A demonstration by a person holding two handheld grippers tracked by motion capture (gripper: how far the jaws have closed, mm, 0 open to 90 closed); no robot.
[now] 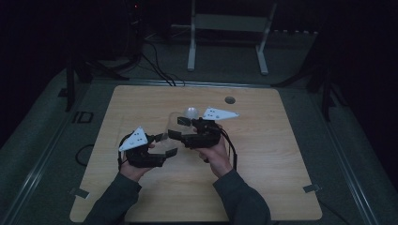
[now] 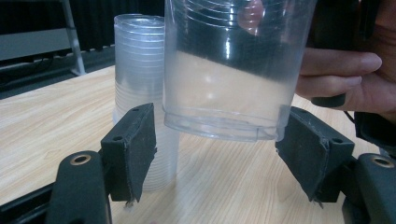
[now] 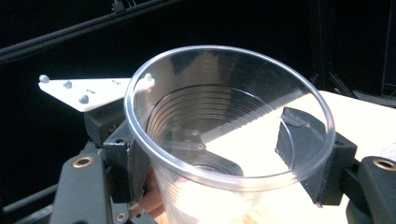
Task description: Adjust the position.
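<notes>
We see the person's two hand-held grippers raised over a light wooden table point(image 1: 263, 154). The right gripper point(image 3: 219, 158) is clamped on a clear plastic cup point(image 3: 224, 140): one black jaw presses the cup's outer wall on each side, just below the rim, and the cup's open mouth faces that gripper's camera. The right hand point(image 1: 217, 153) grips the tool from behind. In the left gripper view we find the same cup's base point(image 2: 224, 126) hanging between the jaws of the left gripper point(image 2: 215, 154), which stand apart on either side of it; a gap remains on the near side, while at the far jaw we cannot tell whether pad and cup touch. Behind the left gripper's near jaw a stack of clear plastic cups point(image 2: 140, 79) stands upright on the table. Fingers point(image 2: 336, 70) of the right hand appear beyond the cup. The left hand point(image 1: 133, 164) holds its gripper just beside the right one.
</notes>
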